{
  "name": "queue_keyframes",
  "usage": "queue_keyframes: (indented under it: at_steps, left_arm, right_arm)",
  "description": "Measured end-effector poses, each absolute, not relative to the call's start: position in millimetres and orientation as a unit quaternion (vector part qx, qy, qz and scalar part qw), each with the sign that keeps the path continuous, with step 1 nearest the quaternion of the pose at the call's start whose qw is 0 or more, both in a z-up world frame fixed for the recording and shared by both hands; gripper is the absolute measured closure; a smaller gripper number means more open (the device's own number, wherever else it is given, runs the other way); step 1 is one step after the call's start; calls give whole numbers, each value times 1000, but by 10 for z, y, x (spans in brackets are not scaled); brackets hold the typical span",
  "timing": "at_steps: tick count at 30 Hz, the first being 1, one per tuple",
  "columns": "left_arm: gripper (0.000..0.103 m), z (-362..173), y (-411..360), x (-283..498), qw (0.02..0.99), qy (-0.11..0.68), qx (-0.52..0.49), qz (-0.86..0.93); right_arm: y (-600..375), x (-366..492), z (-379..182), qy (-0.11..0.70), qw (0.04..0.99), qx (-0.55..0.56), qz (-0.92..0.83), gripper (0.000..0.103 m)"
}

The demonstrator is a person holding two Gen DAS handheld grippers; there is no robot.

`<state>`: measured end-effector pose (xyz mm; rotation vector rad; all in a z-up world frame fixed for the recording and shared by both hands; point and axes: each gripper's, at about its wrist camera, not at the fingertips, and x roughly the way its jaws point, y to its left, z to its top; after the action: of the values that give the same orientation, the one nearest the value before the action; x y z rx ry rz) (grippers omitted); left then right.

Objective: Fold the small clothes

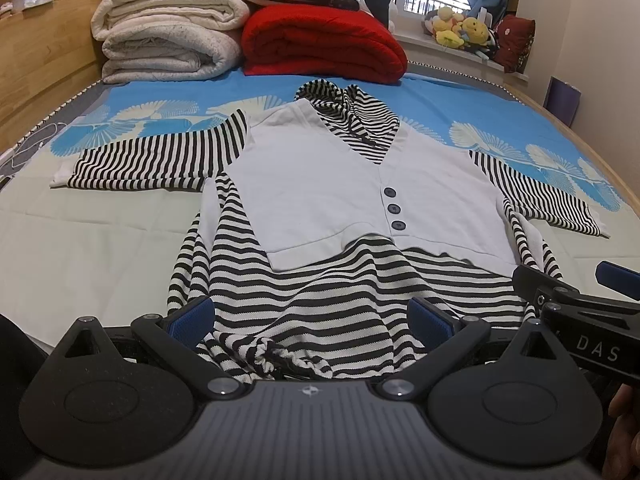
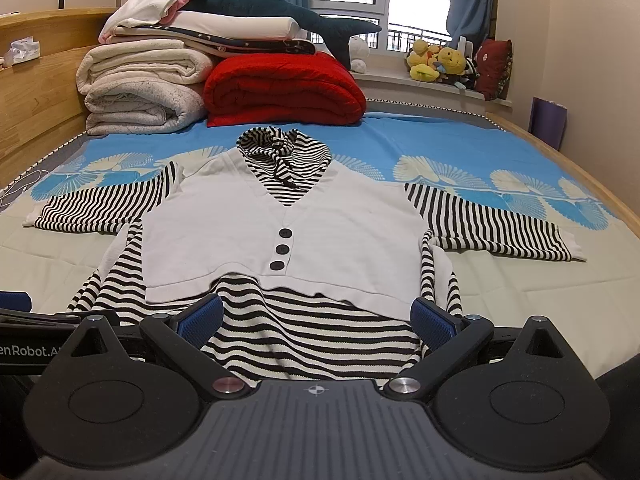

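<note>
The hooded top (image 1: pixel 320 184) lies flat and face up in the middle of the bed (image 1: pixel 80 240). Its long axis runs from the hem near the cameras to the striped hood (image 1: pixel 352 108), which points toward the far end. The left sleeve (image 1: pixel 152 160) stretches out to the left and the right sleeve (image 1: pixel 540 196) to the right, both flat, with bare sheet beyond each cuff. The hem is rumpled near the grippers.

The left gripper (image 1: pixel 312 320) sits with its jaws wide apart over the hem, holding nothing. The right gripper (image 2: pixel 316 318) is likewise spread wide over the hem, empty, just beside the left one.

At the far end, folded white blankets (image 2: pixel 140 88) and a red quilt (image 2: pixel 284 88) are stacked against the wooden headboard (image 2: pixel 40 52). Soft toys (image 2: pixel 440 62) sit on the windowsill at right.
</note>
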<state>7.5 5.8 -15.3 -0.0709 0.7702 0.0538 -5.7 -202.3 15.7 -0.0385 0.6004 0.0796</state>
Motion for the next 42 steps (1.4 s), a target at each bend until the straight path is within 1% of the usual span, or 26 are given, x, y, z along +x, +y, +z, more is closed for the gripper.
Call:
queue_keyframes:
  at_steps: [25, 32, 36, 42]
  left_arm:
    - [1, -160, 35, 70, 927, 373, -35, 26]
    - [1, -82, 24, 80, 933, 358, -28, 27]
    - [1, 129, 84, 177, 946, 322, -17, 39]
    - [1, 761, 235, 576, 969, 243, -15, 42]
  right_arm:
    - [-2014, -58, 124, 295, 955, -20, 37, 4]
    - [-2028, -59, 169, 293, 955, -14, 34, 4]
    - [-2054, -52, 186, 288, 957, -8, 29, 5]
    - [-2108, 2, 186, 288, 957, -6, 17, 7]
